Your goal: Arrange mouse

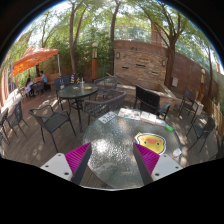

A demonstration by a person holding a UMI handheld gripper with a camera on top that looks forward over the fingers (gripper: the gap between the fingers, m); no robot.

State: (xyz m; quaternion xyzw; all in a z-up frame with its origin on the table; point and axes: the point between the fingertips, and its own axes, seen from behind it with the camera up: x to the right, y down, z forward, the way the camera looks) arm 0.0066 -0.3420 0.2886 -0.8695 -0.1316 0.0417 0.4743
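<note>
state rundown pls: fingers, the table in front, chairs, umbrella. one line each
gripper: fingers open, nothing between them
round glass-topped patio table: just ahead of the fingers; a dark item at its far edge, too small to identify
dark metal patio chairs: upright, unoccupied
second round dark table: upright, beyond the chairs
orange patio umbrella: open
</note>
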